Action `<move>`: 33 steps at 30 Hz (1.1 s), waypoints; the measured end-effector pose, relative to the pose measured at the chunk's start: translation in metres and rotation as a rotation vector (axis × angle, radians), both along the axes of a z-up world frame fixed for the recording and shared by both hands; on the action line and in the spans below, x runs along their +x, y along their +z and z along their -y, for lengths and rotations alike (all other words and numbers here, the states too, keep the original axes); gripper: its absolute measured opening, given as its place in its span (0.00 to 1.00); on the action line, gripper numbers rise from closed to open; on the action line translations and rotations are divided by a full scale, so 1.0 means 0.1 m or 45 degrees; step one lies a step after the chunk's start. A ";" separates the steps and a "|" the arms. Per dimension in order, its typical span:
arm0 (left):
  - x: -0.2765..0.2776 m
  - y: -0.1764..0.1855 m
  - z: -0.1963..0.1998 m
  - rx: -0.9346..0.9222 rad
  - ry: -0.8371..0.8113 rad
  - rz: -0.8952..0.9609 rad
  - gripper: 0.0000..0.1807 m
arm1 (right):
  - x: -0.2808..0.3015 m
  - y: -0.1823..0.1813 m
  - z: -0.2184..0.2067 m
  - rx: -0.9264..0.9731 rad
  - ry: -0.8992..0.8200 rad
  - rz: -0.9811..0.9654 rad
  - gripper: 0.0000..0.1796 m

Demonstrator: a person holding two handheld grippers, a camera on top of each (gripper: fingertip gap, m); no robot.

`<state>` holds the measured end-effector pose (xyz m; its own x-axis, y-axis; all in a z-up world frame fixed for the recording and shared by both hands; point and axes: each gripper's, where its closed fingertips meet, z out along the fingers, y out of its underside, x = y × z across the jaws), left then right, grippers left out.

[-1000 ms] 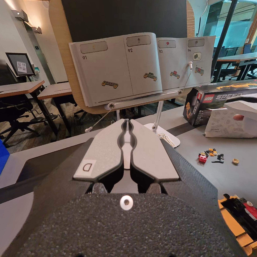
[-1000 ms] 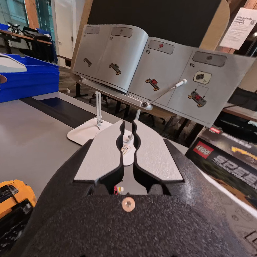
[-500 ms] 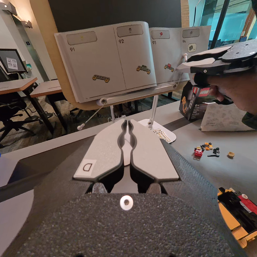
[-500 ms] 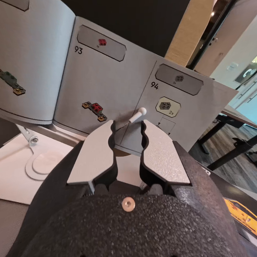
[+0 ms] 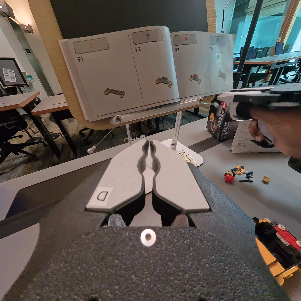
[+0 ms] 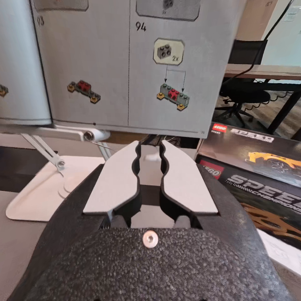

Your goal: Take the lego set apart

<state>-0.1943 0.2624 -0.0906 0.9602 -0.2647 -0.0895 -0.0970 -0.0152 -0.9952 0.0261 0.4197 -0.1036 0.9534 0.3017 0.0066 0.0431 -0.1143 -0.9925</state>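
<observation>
A partly built yellow, black and red lego car lies on the grey table at the lower right of the left wrist view. Small loose pieces and a tan piece lie beyond it. My left gripper is shut and empty, above the table, pointing at the booklet stand. My right gripper is open, just below the right page of the instruction booklet. The white tip of the stand's page-holder wire shows in the gap between its fingers. The right gripper also shows in the left wrist view, held by a hand.
The booklet rests on a white stand with a flat base. The stand's left holder wire hangs down. A lego box and a white paper bag stand at the right. Desks and chairs fill the room behind. My right fingertips sit around 25 centimeters from my left ones.
My right gripper has dropped from in front of the right page to below its lower edge and its fingers have narrowed. The right holder wire has swung down off the page. The left gripper stays shut.
</observation>
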 end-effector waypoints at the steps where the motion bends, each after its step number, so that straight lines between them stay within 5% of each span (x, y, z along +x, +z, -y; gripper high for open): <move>1: 0.00 0.01 0.00 0.002 -0.001 0.000 0.01 | 0.00 -0.05 0.02 -0.012 0.012 0.013 0.12; 9: 0.01 0.02 0.00 0.006 -0.010 0.009 0.01 | -0.21 0.26 0.41 0.226 0.175 0.172 0.16; 16: 0.05 0.02 0.00 0.004 -0.022 0.001 0.01 | -1.19 0.61 0.58 0.440 0.344 0.600 0.38; 22: 0.03 0.06 0.02 0.020 -0.018 -0.004 0.01 | -1.72 0.88 0.26 0.525 0.195 0.759 0.53; 26: -0.01 0.08 0.03 0.023 -0.021 0.018 0.01 | -1.70 0.86 0.04 0.498 0.102 0.813 0.47; 33: 0.03 0.01 0.01 0.000 -0.031 0.011 0.01 | -1.49 0.92 0.09 0.585 0.085 0.762 0.15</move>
